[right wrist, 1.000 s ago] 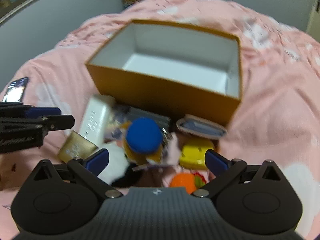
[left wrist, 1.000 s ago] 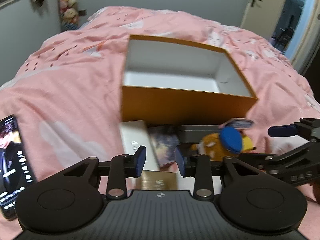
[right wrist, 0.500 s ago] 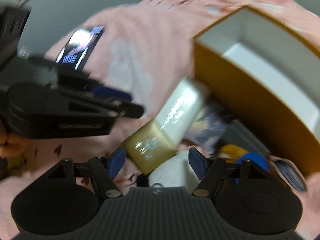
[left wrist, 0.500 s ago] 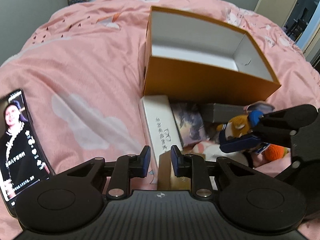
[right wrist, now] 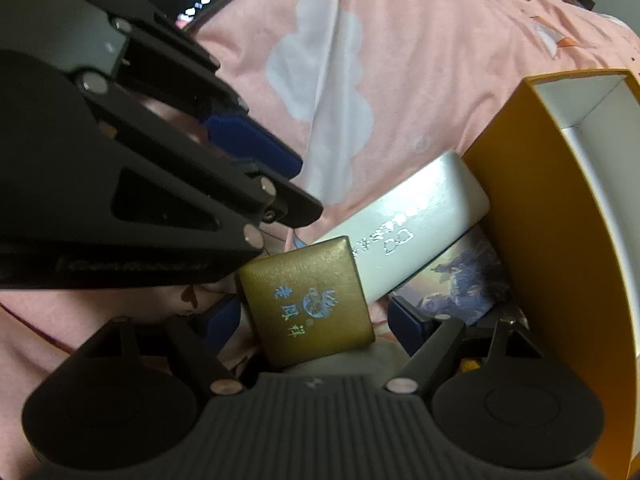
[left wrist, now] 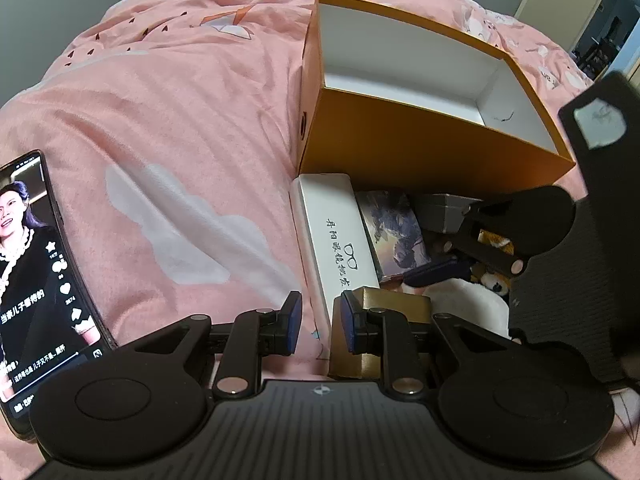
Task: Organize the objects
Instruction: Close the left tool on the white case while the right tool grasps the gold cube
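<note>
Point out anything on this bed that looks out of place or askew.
The orange box sits empty while the items lie heaped against its front wall. The gold box rests tilted on the white case. A phone lies apart on the blanket, its screen lit.

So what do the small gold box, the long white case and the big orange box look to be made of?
Gold box: looks like card or a hard shell in a brushed metallic wrap, with a fine grain and blue foil print.
White case: probably a hard case in smooth, slightly pearly covering, with rounded corners and a soft sheen.
Orange box: paperboard, matte orange outside, white inside, thin straight walls.
</note>
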`<move>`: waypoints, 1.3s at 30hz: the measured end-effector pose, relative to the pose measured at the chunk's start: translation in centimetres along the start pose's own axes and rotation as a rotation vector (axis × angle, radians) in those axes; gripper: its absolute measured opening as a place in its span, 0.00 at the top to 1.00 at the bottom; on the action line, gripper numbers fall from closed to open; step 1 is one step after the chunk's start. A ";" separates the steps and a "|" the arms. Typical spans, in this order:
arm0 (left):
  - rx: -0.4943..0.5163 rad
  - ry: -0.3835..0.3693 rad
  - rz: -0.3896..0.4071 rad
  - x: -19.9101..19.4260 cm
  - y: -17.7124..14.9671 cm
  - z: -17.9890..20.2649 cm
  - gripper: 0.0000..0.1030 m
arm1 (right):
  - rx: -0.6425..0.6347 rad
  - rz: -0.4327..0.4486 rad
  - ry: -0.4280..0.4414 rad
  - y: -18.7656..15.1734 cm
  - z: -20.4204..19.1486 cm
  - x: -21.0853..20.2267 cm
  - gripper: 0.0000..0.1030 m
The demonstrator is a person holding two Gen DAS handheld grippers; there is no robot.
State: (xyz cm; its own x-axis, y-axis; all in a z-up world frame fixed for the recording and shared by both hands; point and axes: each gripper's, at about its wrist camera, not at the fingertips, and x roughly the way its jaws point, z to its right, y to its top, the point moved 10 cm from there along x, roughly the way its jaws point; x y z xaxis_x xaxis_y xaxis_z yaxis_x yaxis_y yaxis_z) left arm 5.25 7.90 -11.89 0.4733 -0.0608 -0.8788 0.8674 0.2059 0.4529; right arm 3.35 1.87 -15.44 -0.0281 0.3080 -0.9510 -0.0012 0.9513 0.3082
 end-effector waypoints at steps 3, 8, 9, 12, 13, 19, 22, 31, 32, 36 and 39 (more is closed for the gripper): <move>-0.006 -0.009 0.001 0.1 0.0 0.0 0.74 | 0.023 -0.005 0.016 -0.4 0.4 0.2 0.32; -0.033 -0.014 0.029 -0.1 0.6 -0.2 0.74 | 0.041 0.022 0.015 -0.5 0.8 -0.6 0.36; -0.039 -0.012 0.042 -0.3 0.8 -0.3 0.74 | 0.047 0.034 0.014 -0.4 1.0 -1.0 0.36; -0.067 -0.010 0.084 -1.0 1.6 -0.7 0.74 | 0.106 0.083 0.017 0.2 2.2 -3.1 0.37; -0.077 -0.009 0.095 -1.2 1.8 -0.8 0.74 | 0.133 0.100 0.008 0.3 2.9 -3.8 0.37; -0.112 -0.026 0.081 -0.4 2.5 -1.2 0.73 | 0.350 0.134 -0.042 0.0 7.5 -5.8 0.38; -0.147 -0.059 0.052 0.9 2.6 -1.1 0.73 | 0.446 0.129 -0.059 -1.3 9.3 -5.5 0.38; -0.244 -0.039 -0.087 6.5 2.2 -1.7 0.61 | 0.597 0.152 0.016 -0.7 9.6 -4.0 0.38; -0.256 -0.042 -0.099 6.9 2.0 -1.9 0.61 | 0.601 0.155 0.018 -1.0 9.7 -4.2 0.38; -0.293 -0.097 -0.127 8.2 1.6 -1.9 0.46 | 0.635 0.170 0.042 -1.0 10.3 -3.6 0.38; -0.343 -0.150 -0.144 9.3 1.4 -1.8 0.40 | 0.656 0.180 0.060 -1.0 10.7 -3.5 0.39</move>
State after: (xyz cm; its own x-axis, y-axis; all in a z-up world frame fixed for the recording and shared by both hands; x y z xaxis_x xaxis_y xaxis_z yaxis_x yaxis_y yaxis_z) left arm 10.57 9.43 -19.68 0.3901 -0.2495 -0.8863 0.8368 0.4977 0.2282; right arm 14.17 -0.04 -12.69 -0.0266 0.4786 -0.8776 0.6146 0.7002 0.3633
